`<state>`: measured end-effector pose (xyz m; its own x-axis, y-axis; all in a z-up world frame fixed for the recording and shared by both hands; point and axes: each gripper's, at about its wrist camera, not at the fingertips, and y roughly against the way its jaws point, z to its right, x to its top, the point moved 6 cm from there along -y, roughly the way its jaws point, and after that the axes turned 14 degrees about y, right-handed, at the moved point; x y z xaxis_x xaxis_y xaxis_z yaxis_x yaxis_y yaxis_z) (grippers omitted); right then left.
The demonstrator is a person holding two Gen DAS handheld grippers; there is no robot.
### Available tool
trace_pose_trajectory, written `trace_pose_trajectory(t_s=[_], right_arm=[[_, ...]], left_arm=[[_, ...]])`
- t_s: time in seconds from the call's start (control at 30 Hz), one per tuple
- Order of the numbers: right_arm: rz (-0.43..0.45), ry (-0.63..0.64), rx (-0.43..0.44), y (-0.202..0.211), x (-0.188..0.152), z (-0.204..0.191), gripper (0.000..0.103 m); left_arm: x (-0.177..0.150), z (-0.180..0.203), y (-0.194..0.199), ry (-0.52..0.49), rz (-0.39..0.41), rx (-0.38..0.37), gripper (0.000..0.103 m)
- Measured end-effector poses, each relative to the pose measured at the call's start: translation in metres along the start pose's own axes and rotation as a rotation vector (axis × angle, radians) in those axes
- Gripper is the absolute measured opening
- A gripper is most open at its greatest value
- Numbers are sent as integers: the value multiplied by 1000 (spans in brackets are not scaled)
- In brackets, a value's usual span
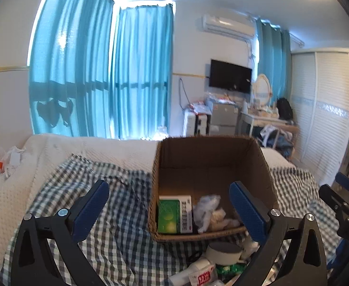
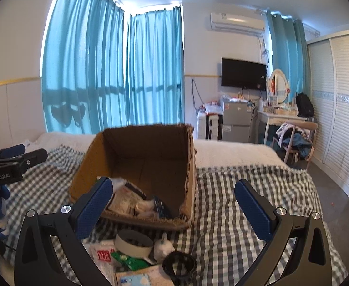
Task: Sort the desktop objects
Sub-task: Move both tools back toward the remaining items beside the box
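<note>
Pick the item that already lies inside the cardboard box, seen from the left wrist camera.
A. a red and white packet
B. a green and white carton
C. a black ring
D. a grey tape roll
B: the green and white carton lies in the box, beside crumpled plastic.

Lived-in home bedroom, bed (image 2: 234,152) under white cover and checked sheet (image 2: 245,190), teal curtains (image 2: 112,71) over the windows, wall air conditioner (image 2: 236,21), wall television (image 2: 243,72), small fridge (image 2: 236,119), dressing table with oval mirror (image 2: 279,87), louvred wardrobe (image 2: 341,109), clothes-draped chair (image 2: 293,138)
</note>
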<state>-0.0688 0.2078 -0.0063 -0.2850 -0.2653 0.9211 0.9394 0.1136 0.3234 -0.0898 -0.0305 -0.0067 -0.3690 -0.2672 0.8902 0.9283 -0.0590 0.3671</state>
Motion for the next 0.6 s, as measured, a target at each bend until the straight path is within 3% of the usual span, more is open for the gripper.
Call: trace_pose_trajectory(t_s=[0.6], right_arm=[[-217,-37,66,-52,-71,-5,103]], left_arm=[[-127,-9,-79,-40,-359,56,101]])
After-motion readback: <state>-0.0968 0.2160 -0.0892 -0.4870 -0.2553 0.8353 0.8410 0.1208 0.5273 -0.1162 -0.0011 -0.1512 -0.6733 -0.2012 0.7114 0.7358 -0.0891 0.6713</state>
